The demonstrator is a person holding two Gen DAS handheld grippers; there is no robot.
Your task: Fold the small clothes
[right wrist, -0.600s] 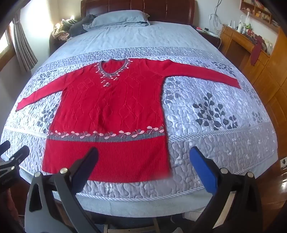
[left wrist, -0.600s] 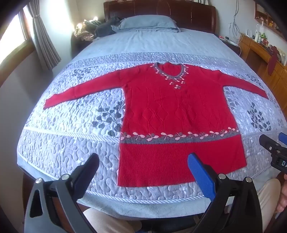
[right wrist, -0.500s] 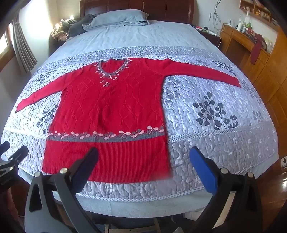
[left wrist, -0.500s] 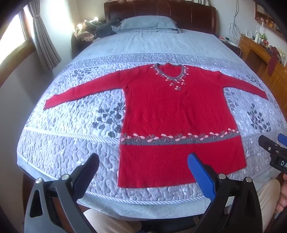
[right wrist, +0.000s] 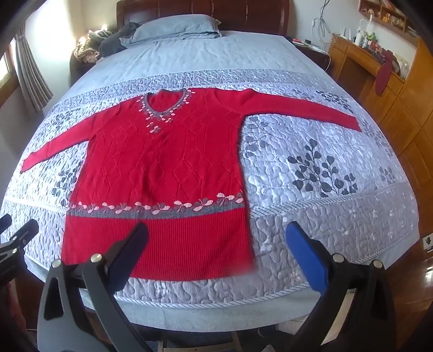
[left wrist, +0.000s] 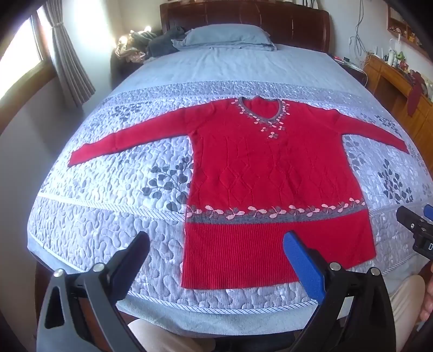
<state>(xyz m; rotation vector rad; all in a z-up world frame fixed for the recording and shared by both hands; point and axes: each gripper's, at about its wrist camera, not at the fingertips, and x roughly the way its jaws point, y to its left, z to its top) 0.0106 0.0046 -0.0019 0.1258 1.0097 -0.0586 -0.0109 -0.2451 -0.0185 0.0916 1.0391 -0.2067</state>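
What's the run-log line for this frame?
phase: pre-grasp | red sweater: flat on bed, sleeves spread, unfolded | left claw: open, empty | right claw: open, empty

A red knit sweater point(left wrist: 270, 173) is seen as matt cloth: diamond-cable relief on the body, fine vertical ribbing at the hem, a grey woven band between. The quilt point(left wrist: 113, 205) beneath is stitched cloth with a faint sheen and a puckered, pebbled surface. The headboard point(right wrist: 205, 10) is recorded as dark, glossy wood; the cabinets point(right wrist: 406, 89) as lighter varnished wood. Left gripper point(left wrist: 216, 260) and right gripper point(right wrist: 216, 251) show matt black plastic frames, shiny metal rivets, and one blue textured pad each.
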